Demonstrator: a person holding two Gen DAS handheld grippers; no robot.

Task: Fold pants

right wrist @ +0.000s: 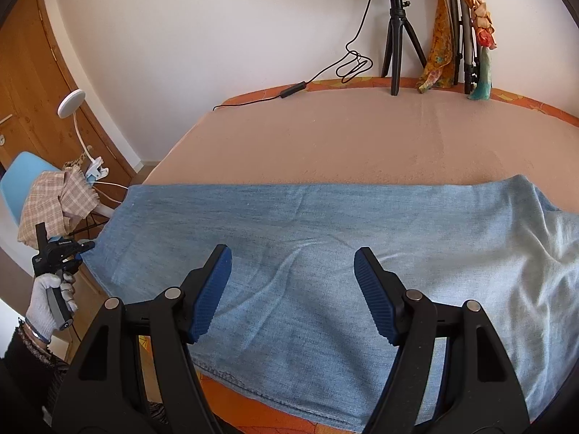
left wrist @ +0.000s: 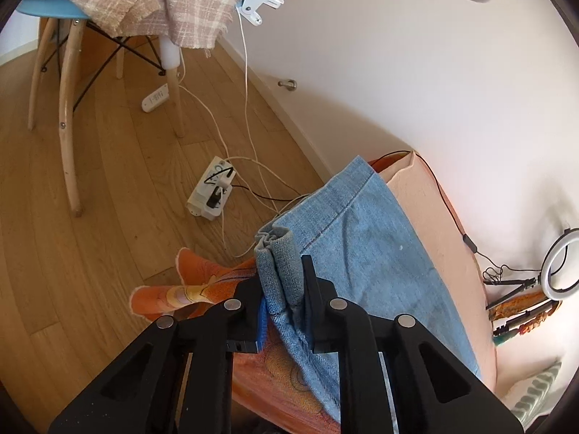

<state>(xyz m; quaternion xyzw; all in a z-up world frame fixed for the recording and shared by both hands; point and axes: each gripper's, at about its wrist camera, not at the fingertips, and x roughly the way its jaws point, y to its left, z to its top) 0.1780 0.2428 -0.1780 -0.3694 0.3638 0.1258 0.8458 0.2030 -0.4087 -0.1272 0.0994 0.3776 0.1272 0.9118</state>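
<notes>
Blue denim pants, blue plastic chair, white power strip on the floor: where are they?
Blue denim pants (right wrist: pixel 325 253), right wrist view, on the flat middle of the leg.
Blue plastic chair (left wrist: pixel 50 9), left wrist view, on the seat's edge.
White power strip (left wrist: pixel 211 190), left wrist view, on its top face.

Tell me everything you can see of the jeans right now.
The jeans are light blue denim, faded paler toward the right, lying flat and lightly wrinkled across the peach cover. The hem end overhangs the surface's left edge, where the left claw is shut on a bunched fold. The right claw hovers open above the middle.
</notes>
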